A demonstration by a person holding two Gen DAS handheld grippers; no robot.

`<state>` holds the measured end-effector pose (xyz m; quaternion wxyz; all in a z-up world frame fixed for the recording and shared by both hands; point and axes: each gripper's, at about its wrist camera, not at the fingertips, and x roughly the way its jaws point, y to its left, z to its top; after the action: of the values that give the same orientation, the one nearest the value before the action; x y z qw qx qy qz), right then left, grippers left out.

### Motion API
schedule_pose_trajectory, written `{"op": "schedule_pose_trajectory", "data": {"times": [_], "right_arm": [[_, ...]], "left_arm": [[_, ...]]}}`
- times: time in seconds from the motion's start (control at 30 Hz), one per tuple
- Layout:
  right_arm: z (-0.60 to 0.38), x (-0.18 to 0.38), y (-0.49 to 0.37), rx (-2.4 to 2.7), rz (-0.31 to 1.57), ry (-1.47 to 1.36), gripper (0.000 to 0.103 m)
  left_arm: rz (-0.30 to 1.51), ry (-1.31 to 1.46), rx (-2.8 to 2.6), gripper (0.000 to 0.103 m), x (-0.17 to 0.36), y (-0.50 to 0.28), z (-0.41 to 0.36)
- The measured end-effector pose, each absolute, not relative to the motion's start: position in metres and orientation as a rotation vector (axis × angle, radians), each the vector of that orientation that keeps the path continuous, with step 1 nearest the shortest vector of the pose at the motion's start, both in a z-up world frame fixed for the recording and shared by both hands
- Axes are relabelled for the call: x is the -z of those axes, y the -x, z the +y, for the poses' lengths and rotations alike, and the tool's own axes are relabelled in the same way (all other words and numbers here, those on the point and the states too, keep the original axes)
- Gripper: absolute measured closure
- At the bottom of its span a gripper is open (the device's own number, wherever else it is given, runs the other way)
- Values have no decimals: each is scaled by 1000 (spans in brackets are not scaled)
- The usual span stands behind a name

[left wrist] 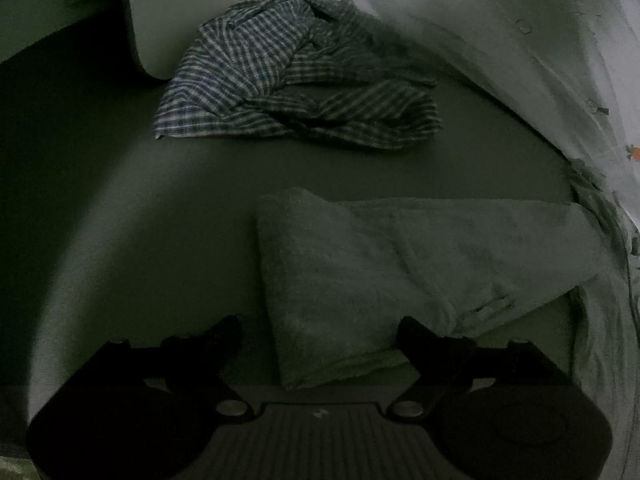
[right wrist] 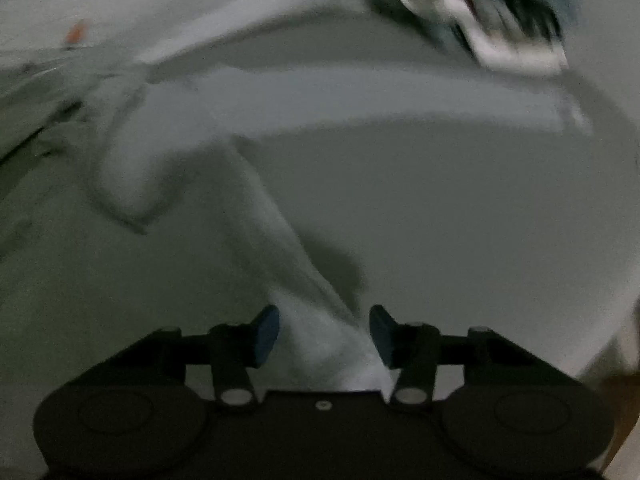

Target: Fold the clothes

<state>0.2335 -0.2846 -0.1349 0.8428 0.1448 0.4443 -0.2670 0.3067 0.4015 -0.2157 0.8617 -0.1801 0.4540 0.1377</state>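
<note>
Dim room, flat grey-green table (left wrist: 120, 208) under weak light, both views grainy. Left wrist view: left gripper (left wrist: 320, 332) at near edge, jaws spread wide, nothing pressed between them; folded pale garment (left wrist: 400, 256) lying flat on table, its near left corner reaching down between the two dark fingers (left wrist: 224, 336), no pad seen touching cloth. Belt loop or tab visible near the garment's right near edge. Farther off, centre of view, crumpled checked shirt (left wrist: 288, 76) in blue and white, heaped loosely, well apart from the folded piece. Behind the shirt to the far left, pale rounded upright object (left wrist: 160, 20), kind not clear. Along the right side, large white sheet (left wrist: 520, 40) draped in folds, small orange mark near its right edge. Right wrist view: heavily smeared. Right gripper (right wrist: 324, 336) with blue pads (right wrist: 266, 336), jaws part-way apart, a strip of pale cloth (right wrist: 320, 336) running up between them from the gripper body; cloth looks to touch the right-hand pad, a gap shows beside the left-hand one, so a firm grip cannot be confirmed. Same pale cloth stretching away to the far left, then branching into a long band across the table toward the far right. Far right corner: blurred heap of dark and white striped clothes (right wrist: 500, 20).
</note>
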Motion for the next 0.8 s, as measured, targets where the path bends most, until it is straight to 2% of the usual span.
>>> {"op": "schedule_pose_trajectory", "data": {"times": [0.07,0.13,0.2,0.27,0.37,0.5,0.63,0.7,0.8], "right_arm": [[-258,122,-253,444,889,-231,50],[-236,115,-276,293,841,-278,50],[-220,118,-300,123,832,-415,59],[-205,125,-323,-25,833,-572,75],[-185,145,-359,-216,849,-867,83],[-142,180,-407,-393,946,-1121,82],[-93,205,-443,-427,1059,-1133,80],[-76,216,-456,-421,1100,-1123,80],[-60,225,-461,-402,1157,-1097,73]], "left_arm": [[965,399,-296,17,215,-309,404],[989,443,-307,17,212,-313,409],[1004,491,-322,17,209,-316,416],[1012,515,-335,17,206,-318,421],[1040,449,-376,17,206,-321,425],[1055,465,-392,14,213,-320,434],[1066,450,-387,12,214,-323,432],[1066,448,-384,7,215,-324,430],[1058,447,-382,5,217,-324,428]]}}
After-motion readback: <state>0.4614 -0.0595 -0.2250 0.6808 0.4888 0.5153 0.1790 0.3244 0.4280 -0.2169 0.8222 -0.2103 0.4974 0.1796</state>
